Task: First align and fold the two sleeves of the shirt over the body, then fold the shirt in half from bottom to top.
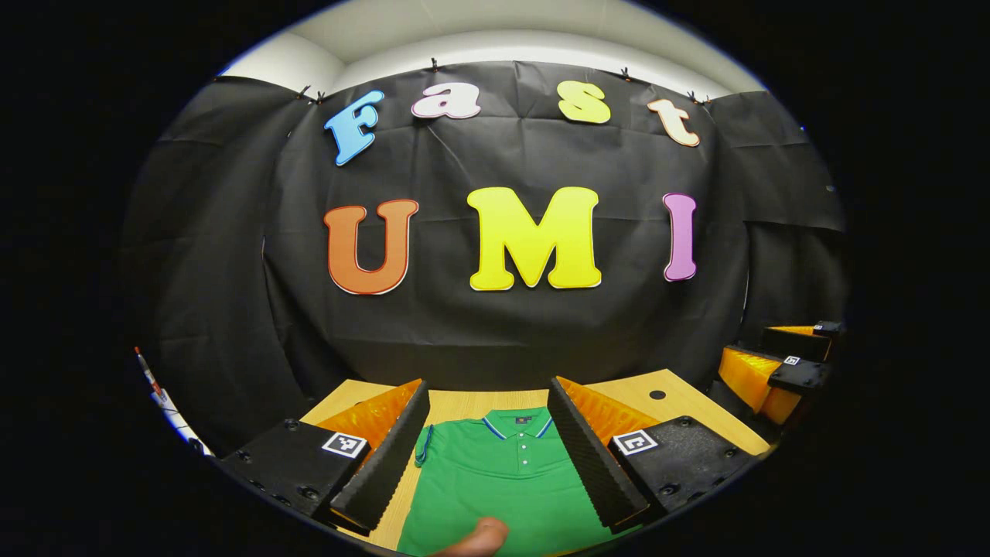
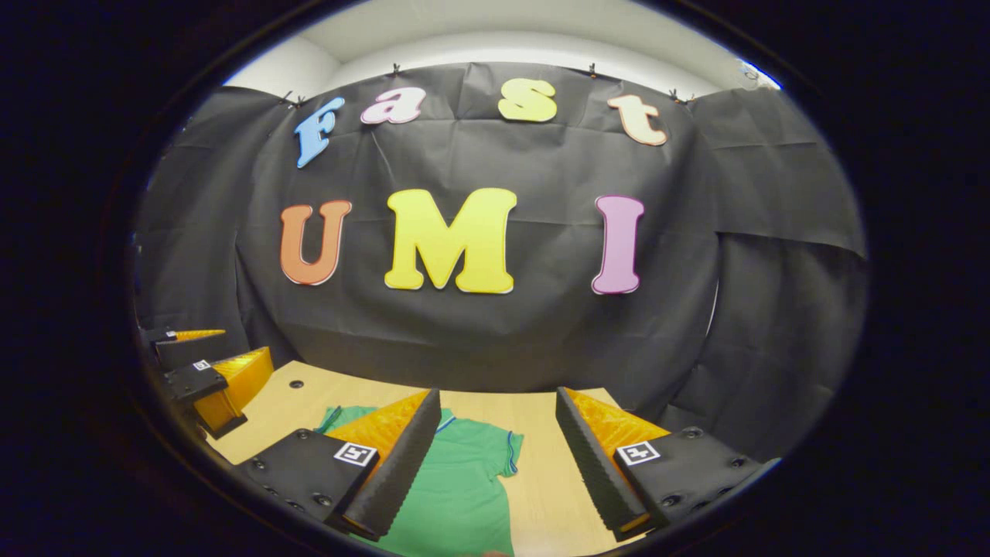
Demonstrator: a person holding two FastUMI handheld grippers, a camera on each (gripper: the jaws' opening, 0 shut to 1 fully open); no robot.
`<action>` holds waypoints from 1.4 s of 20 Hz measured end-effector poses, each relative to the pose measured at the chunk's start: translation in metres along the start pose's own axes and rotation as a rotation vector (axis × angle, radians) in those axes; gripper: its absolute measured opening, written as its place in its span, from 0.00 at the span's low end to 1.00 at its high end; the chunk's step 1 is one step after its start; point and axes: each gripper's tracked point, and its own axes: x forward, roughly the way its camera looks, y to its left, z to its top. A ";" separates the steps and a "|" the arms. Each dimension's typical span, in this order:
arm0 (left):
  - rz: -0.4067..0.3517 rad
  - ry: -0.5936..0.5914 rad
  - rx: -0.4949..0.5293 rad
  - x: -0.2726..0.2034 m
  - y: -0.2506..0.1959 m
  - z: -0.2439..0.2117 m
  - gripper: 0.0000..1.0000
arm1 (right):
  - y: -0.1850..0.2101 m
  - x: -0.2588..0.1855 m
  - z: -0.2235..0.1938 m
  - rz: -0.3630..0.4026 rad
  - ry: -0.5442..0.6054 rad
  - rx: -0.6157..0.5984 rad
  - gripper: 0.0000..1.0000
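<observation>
I see a green polo shirt lying flat on the wooden desk, collar toward the black cloth wall. My left tool hangs above its chest, fingers spread wide, gripping nothing. My right tool is likewise spread above the shirt's sleeve and bare desk. A fingertip shows at the near edge.

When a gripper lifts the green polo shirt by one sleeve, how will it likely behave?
The green polo shirt lies flat on the wooden table, so it is probably floppy and will drape. The right sleeve looks thin, likely light. Pushed, it may bunch rather than slide.
</observation>
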 end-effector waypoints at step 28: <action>0.084 0.145 0.001 0.046 -0.010 -0.037 1.00 | -0.047 0.280 -0.274 -0.072 0.651 -0.043 0.95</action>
